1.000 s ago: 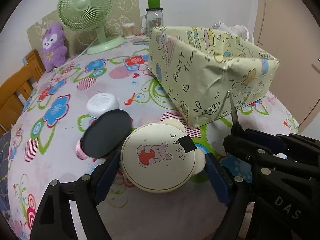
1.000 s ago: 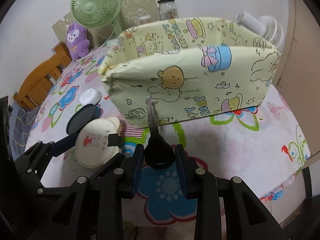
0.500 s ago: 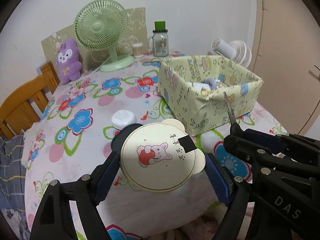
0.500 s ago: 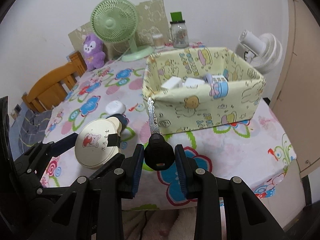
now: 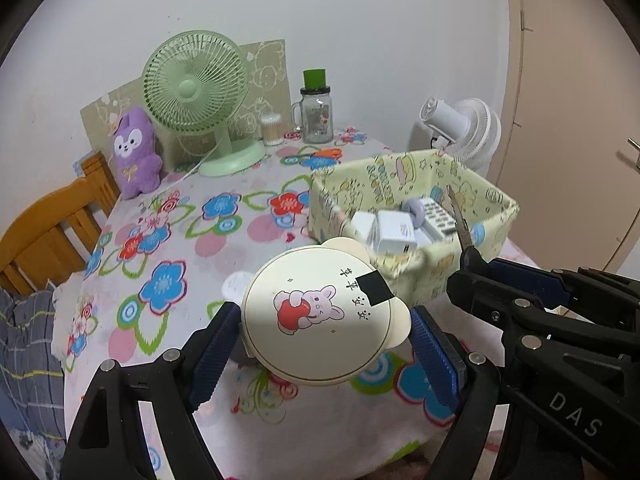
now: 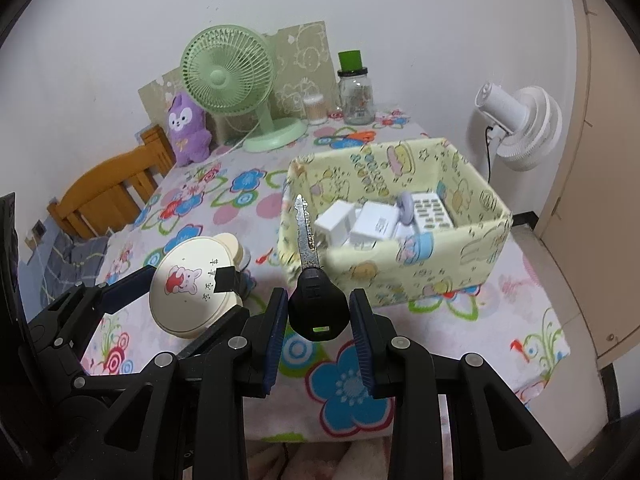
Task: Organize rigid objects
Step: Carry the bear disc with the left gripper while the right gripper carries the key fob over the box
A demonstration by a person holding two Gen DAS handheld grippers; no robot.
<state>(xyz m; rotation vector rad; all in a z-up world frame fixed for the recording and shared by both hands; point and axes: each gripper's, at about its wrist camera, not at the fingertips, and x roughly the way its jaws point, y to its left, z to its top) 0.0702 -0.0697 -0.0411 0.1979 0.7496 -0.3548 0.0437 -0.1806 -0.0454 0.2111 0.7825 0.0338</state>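
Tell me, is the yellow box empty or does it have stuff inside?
Not empty. The yellow box holds several white blocks and a keypad-like thing, seen over its rim in both views.

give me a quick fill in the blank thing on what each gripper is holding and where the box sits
1. The right gripper is shut on a black-headed ____.
2. The left gripper holds a round cream compact printed with a ____ hugging an apple.
3. The yellow cartoon box already holds several ____-coloured items.
4. At the table's far edge, a purple plush sits beside a green ____.

Missing words: key; rabbit; white; fan
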